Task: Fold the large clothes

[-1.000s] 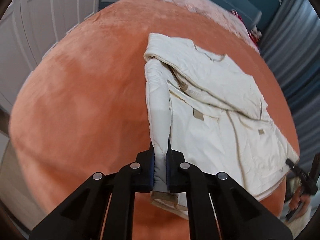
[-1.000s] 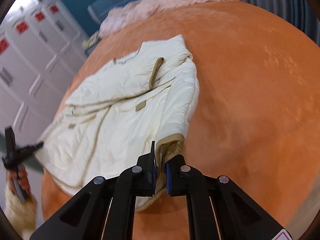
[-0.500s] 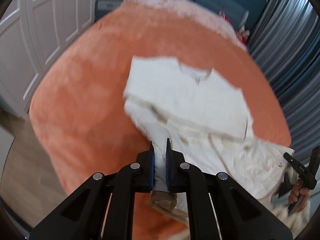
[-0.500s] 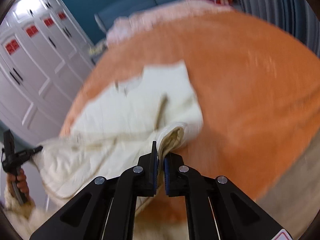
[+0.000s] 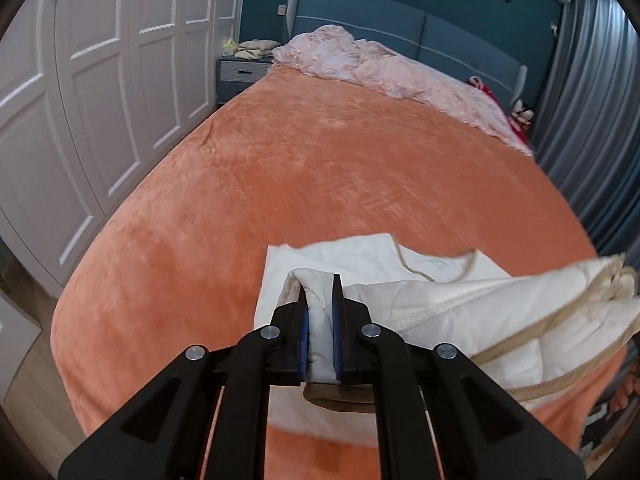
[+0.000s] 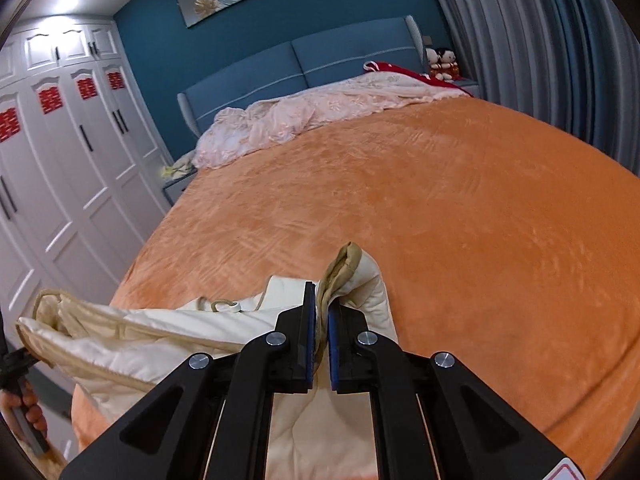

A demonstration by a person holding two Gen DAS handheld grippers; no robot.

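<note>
Now, left gripper: clamped tight on a thick fold of the cream jacket, white padding bulging between the blue pads.
Right gripper: pinching the jacket's tan-trimmed cuff, which pokes up past the fingertips toward 12 o'clock.
Jacket: hoisted at the near end of the orange bedspread, cloth stretched between both grippers, trimmed edge sweeping out to 3 o'clock in the left view.
Far end: pink quilt bunched at 12 o'clock.
Wardrobe: white doors at 9 o'clock.
</note>
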